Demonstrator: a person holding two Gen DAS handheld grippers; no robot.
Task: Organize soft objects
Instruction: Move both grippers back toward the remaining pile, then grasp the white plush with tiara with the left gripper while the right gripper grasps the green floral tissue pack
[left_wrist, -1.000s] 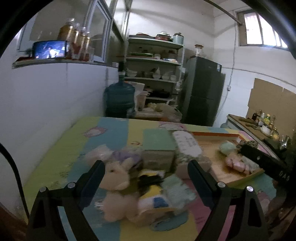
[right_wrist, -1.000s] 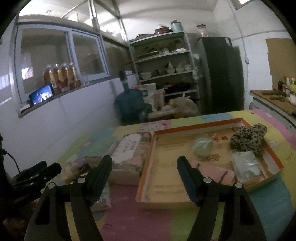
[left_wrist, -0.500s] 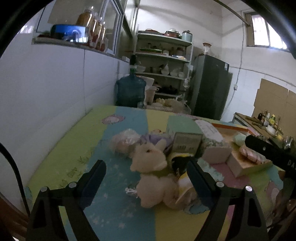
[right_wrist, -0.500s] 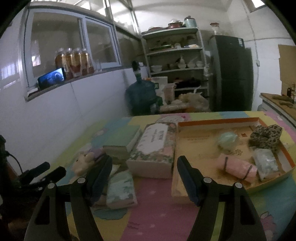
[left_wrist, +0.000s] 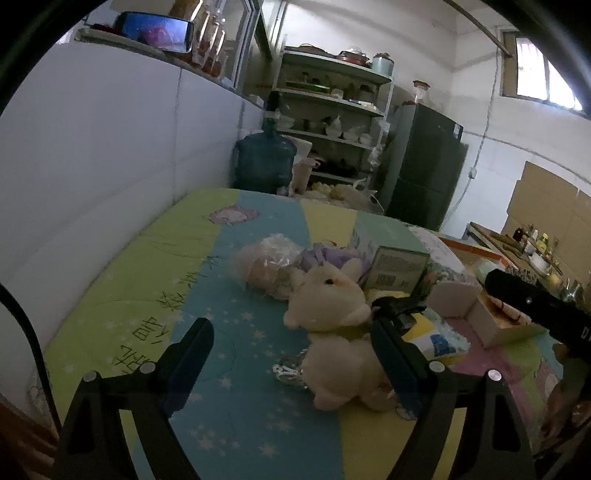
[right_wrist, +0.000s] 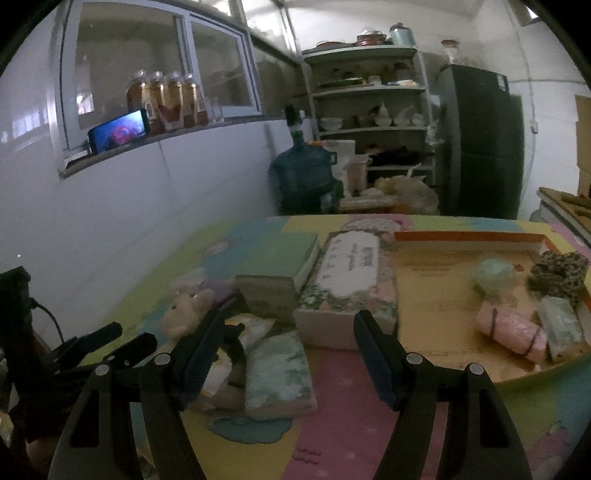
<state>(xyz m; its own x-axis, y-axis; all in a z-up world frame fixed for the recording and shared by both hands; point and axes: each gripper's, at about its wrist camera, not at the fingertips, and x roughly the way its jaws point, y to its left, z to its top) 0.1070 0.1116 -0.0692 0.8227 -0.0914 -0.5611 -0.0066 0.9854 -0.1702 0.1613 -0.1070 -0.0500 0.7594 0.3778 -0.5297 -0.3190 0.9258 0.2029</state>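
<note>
A cream plush rabbit (left_wrist: 332, 325) lies on the colourful mat, close in front of my open left gripper (left_wrist: 291, 339), nearer its right finger and untouched. Behind it sit a clear bag of soft items (left_wrist: 266, 266) and a purple soft thing (left_wrist: 332, 256). In the right wrist view my right gripper (right_wrist: 288, 328) stands open above a pale green floral pack (right_wrist: 279, 373); the rabbit (right_wrist: 184, 310) is to its left. The orange-rimmed tray (right_wrist: 461, 238) on the right holds a pink roll (right_wrist: 511, 332), a green ball (right_wrist: 493, 275), a leopard-print piece (right_wrist: 559, 275) and a grey-green pack (right_wrist: 561, 325).
A floral box (right_wrist: 347, 280) and a green box (right_wrist: 280, 266) stand between the pile and the tray. A white wall runs along the mat's left side. A blue water jug (left_wrist: 264, 162), shelves (left_wrist: 332, 122) and a dark fridge (left_wrist: 421, 166) stand beyond the mat.
Both views have swung left across the mat. The plush rabbit has shifted from the left finger toward the right finger of my left gripper and looks closer. The tray has slid right in the right wrist view.
</note>
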